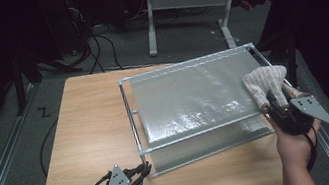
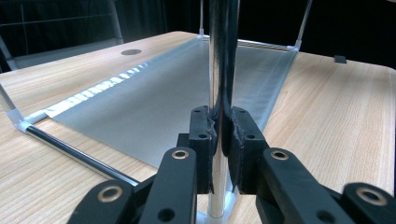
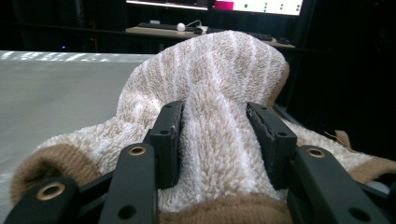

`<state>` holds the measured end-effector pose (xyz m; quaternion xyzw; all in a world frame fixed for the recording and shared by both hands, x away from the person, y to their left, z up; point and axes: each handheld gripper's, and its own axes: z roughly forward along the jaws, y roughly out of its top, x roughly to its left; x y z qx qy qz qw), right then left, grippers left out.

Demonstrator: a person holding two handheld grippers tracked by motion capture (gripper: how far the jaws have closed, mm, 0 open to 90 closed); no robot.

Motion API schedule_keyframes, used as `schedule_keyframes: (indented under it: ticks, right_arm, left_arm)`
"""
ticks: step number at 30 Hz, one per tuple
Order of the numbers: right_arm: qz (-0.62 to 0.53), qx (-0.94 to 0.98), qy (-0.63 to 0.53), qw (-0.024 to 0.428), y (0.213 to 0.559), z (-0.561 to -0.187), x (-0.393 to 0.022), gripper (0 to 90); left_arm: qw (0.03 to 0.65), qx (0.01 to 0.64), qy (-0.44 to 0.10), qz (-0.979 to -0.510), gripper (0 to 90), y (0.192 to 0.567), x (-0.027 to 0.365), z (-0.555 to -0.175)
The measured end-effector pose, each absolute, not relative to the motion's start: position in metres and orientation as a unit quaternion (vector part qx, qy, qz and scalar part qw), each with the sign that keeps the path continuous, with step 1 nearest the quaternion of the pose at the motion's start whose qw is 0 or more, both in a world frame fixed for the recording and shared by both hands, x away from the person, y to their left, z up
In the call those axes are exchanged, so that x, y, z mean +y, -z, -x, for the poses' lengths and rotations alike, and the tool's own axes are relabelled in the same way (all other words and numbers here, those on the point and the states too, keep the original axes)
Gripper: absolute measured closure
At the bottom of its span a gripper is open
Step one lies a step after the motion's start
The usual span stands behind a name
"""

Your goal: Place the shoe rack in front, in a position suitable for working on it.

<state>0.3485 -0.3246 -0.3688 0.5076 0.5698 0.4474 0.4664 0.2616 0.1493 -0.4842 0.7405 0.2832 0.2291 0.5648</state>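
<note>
My left tongs clamp the frame's corner post; my right tongs press the towel onto its glass panel.

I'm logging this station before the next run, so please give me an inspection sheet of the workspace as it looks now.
Surface: wooden table, light grain, with a round hole in its top.
Job's things: metal frame holding a frosted panel; striped terry cloth lies on the panel's right edge.
Clutter: nothing seen.
Grippers: left gripper shut on the frame's upright corner post; right gripper holds a fold of the cloth between its fingers.
Cables: one trails from the left gripper off the near edge; several lie on the floor beyond the table.
Surroundings: dark room, grey floor, a white-legged desk behind.
</note>
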Motion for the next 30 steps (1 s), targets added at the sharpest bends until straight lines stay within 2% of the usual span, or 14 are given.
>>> schedule_keyframes:
  ticks: [14,24,30]
  right_arm:
    - [-0.524,0.558,-0.446,0.464,0.367,-0.353,-0.339,56.6]
    - [-0.525,0.557,-0.455,0.455,0.369,-0.353,-0.335,56.0]
    - [-0.516,0.565,-0.467,0.443,0.370,-0.350,-0.319,55.5]
  left_arm:
    - [0.567,0.283,-0.228,-0.740,80.9,0.485,0.150,-0.262]
    - [0.571,0.283,-0.226,-0.737,80.9,0.486,0.150,-0.262]
    - [0.571,0.283,-0.226,-0.737,80.9,0.486,0.150,-0.262]
